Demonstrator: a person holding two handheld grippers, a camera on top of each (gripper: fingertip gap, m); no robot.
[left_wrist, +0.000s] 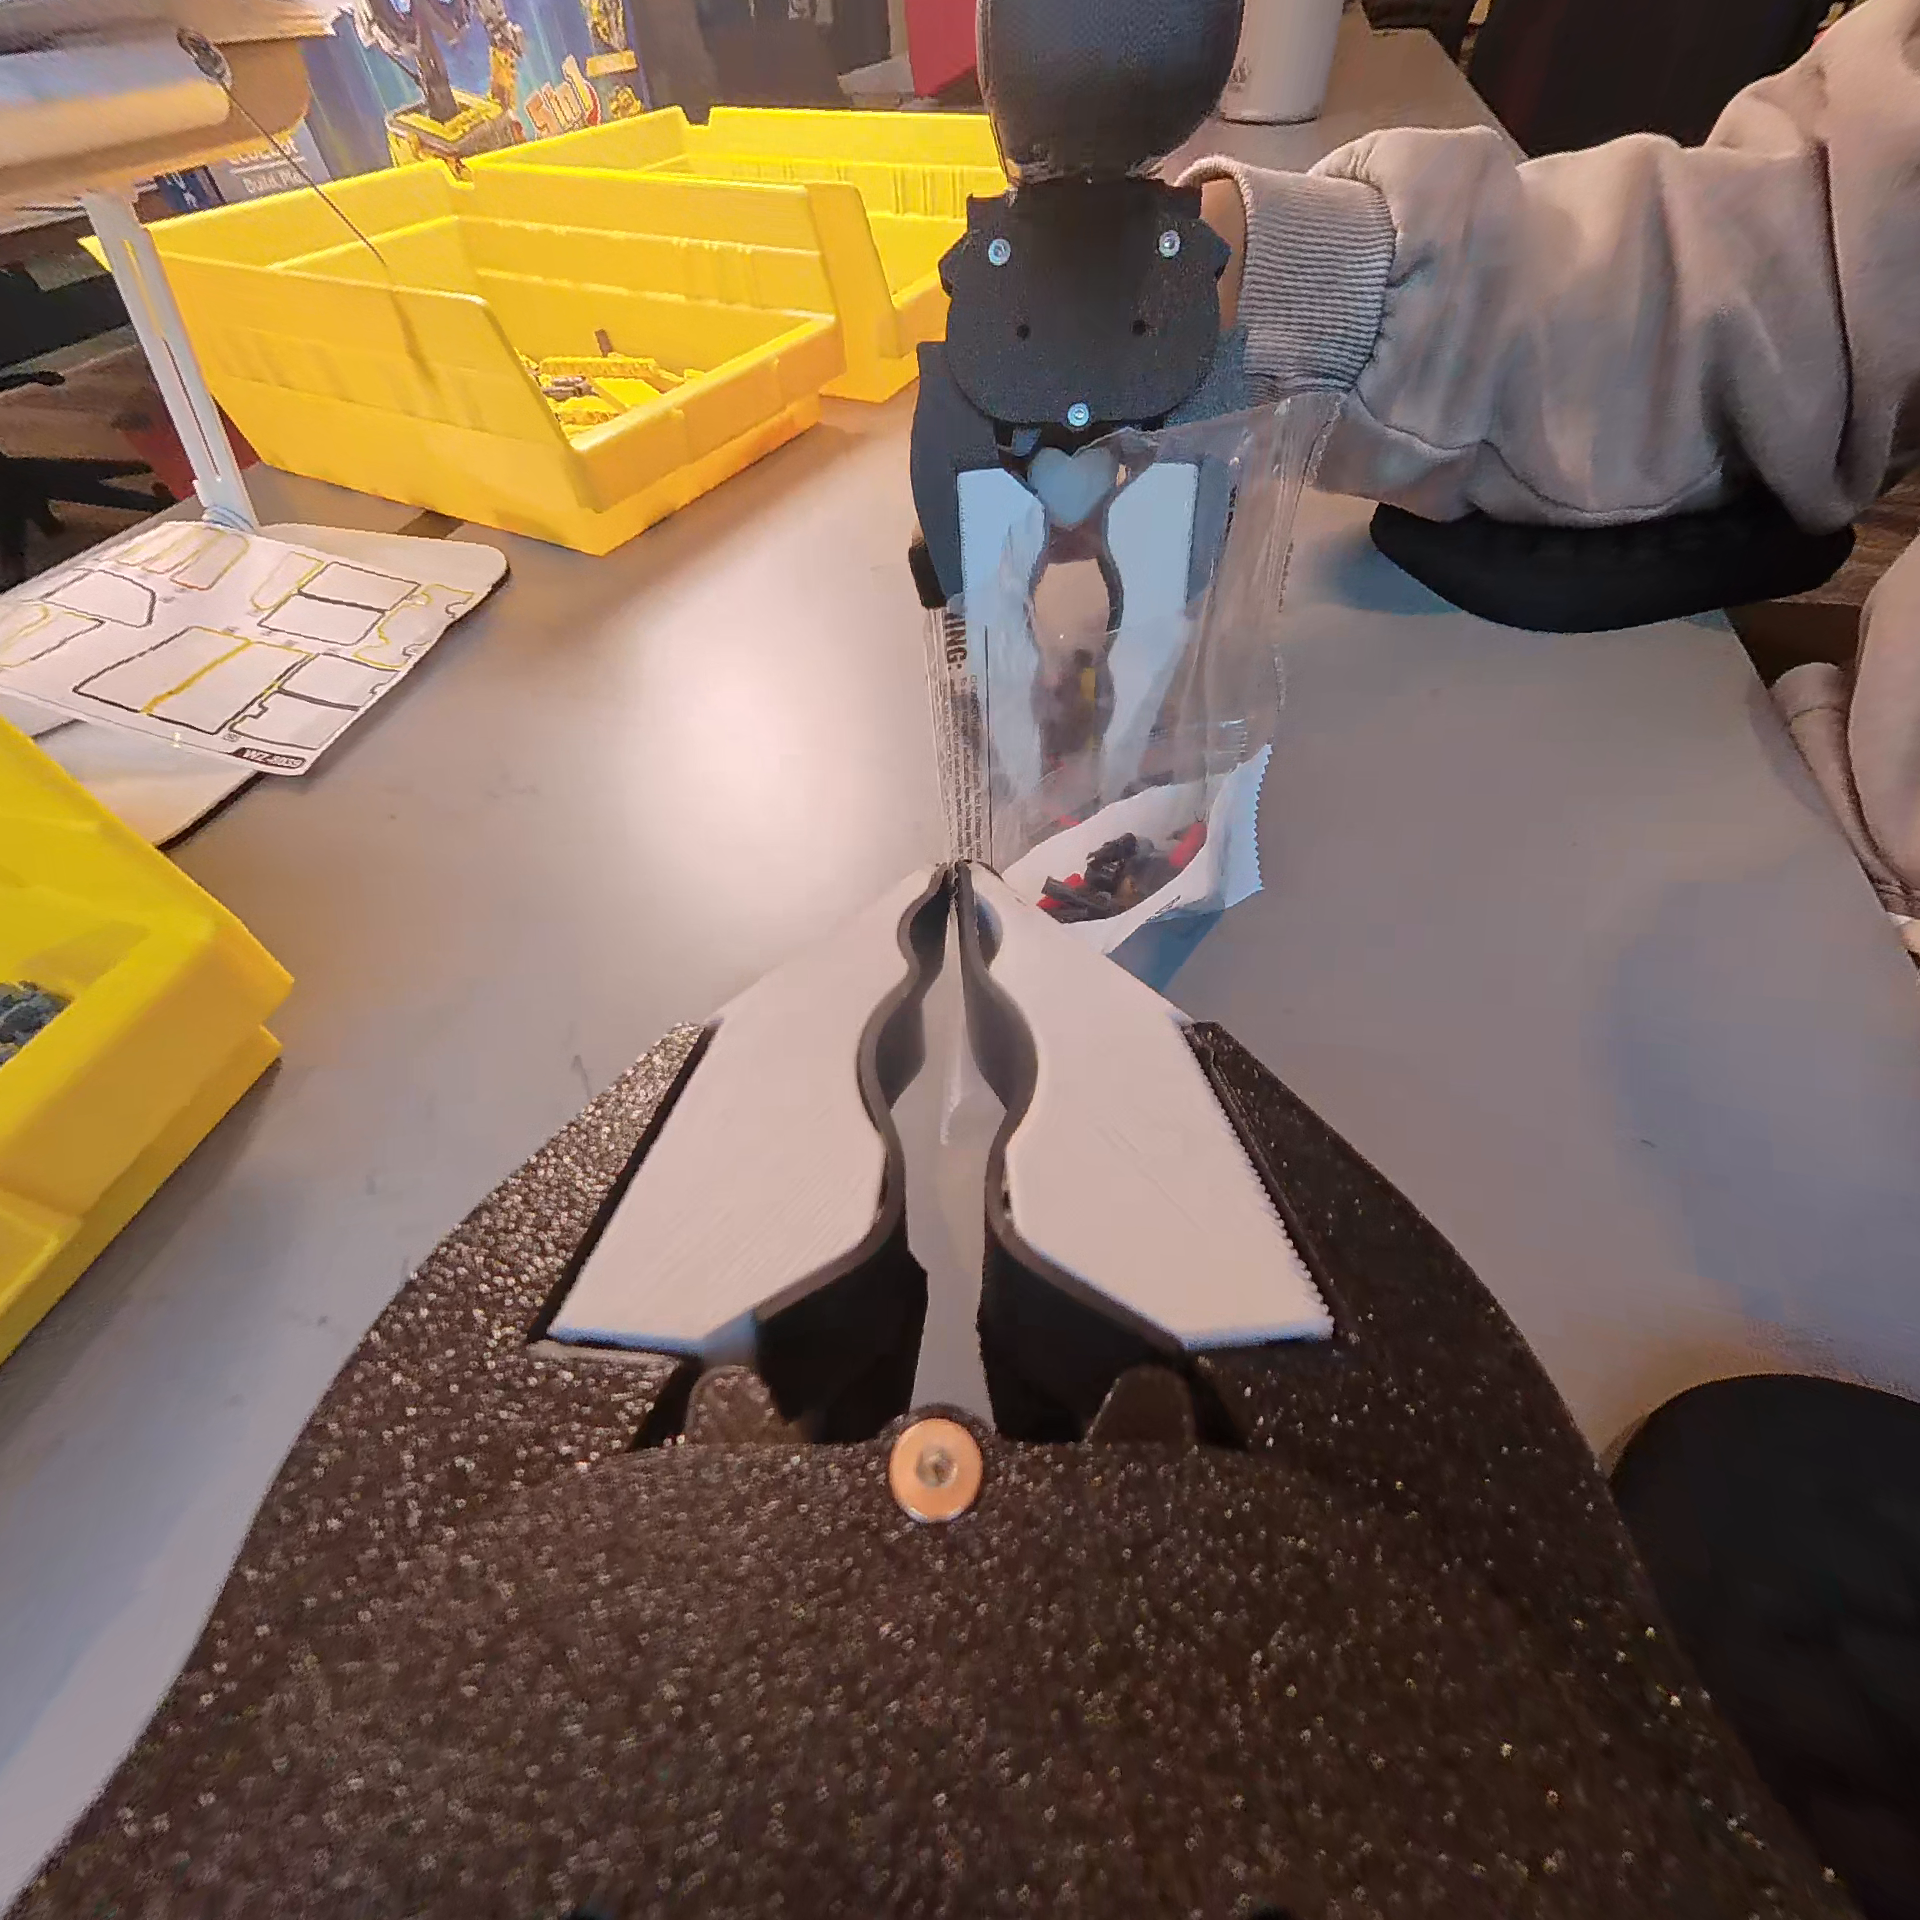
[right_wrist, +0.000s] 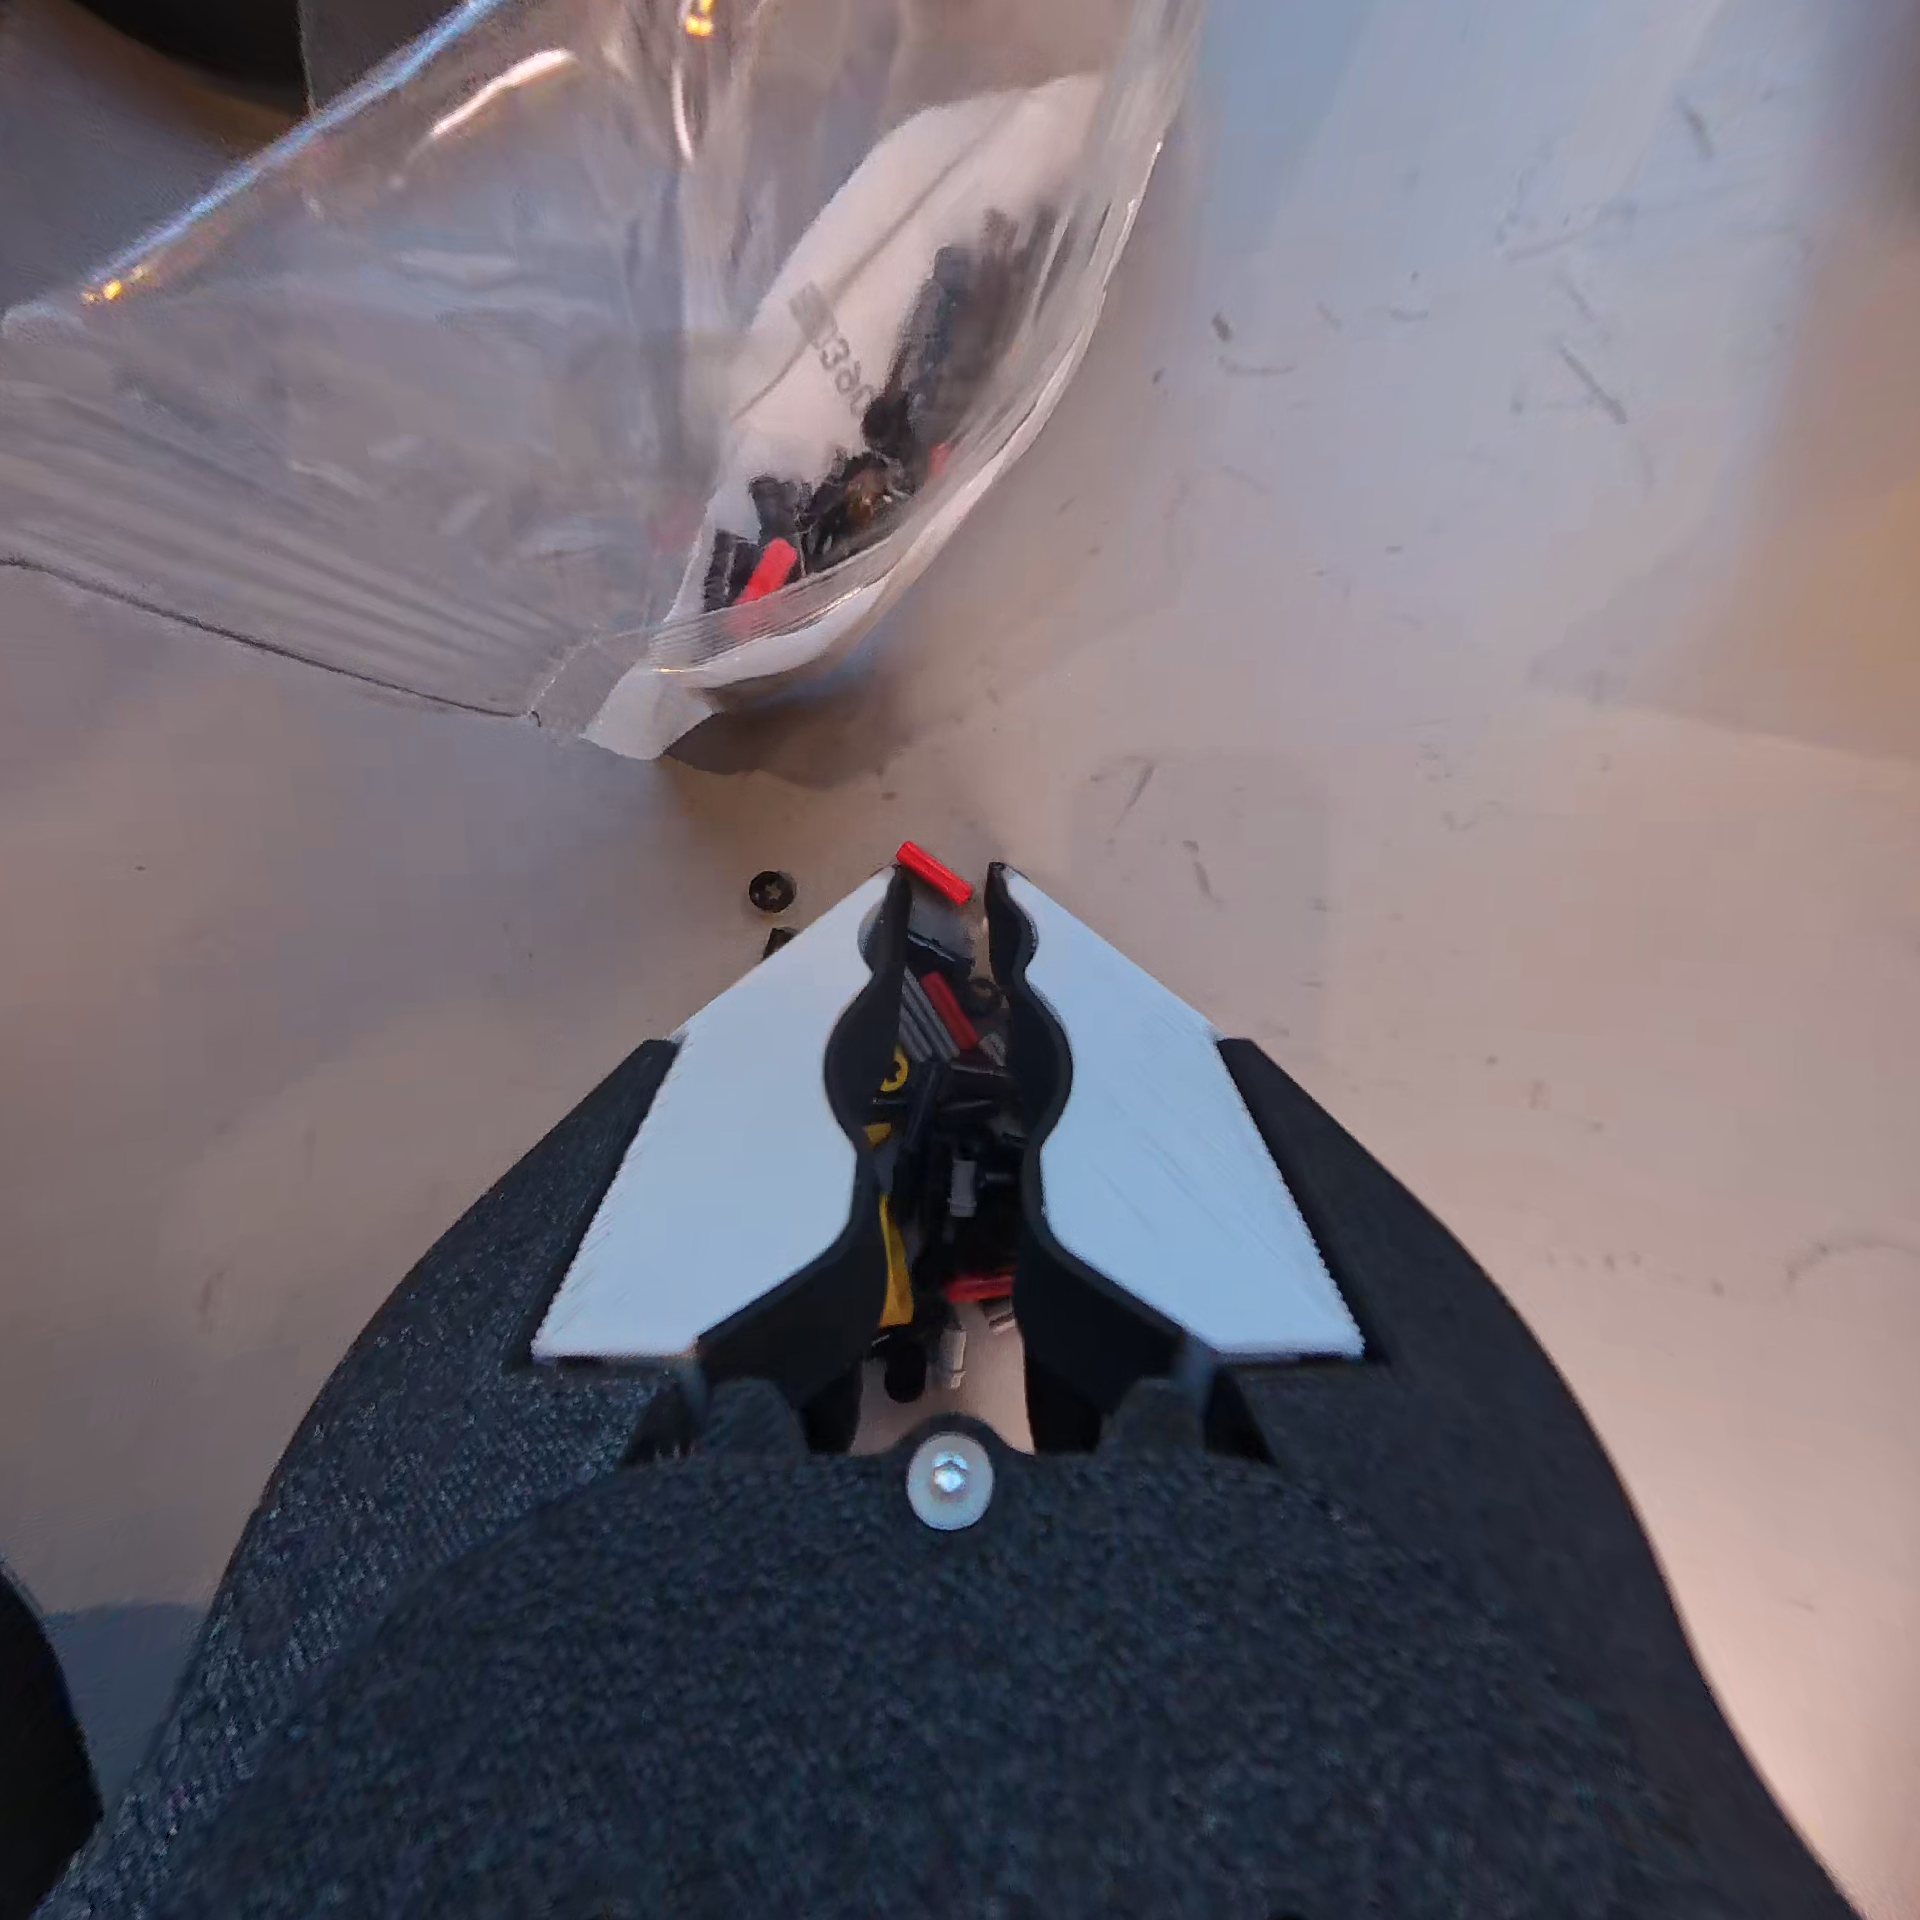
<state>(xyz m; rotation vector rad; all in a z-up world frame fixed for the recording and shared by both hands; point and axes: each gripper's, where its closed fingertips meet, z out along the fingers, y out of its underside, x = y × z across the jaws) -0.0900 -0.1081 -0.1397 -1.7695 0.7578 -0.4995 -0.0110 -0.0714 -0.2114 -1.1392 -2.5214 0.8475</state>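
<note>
My left gripper (left_wrist: 954, 878) is shut on the edge of a clear plastic bag (left_wrist: 1174, 665) and holds it up above the grey table (left_wrist: 623, 831). Small black and red parts (left_wrist: 1117, 878) lie in the bag's low corner. My right gripper (left_wrist: 1075, 717) points down behind the bag. In the right wrist view it (right_wrist: 940, 883) is slightly open and empty, just above a loose pile of small black, red and yellow parts (right_wrist: 951, 1122) on the table. A red pin (right_wrist: 932, 871) lies at its tips. The bag (right_wrist: 416, 364) hangs ahead to the left.
Yellow bins (left_wrist: 436, 343) stand at the back left, another (left_wrist: 94, 987) at the near left. A printed sheet (left_wrist: 229, 644) lies by a white stand post (left_wrist: 171, 343). A person's sleeve (left_wrist: 1558, 312) rests on a black pad (left_wrist: 1610, 561). A small black ring (right_wrist: 772, 890) lies loose. Tip to tip, the grippers are about 12 centimetres apart. The white stand post (left_wrist: 171, 343) is about 40 centimetres from both grippers' fingertips.
</note>
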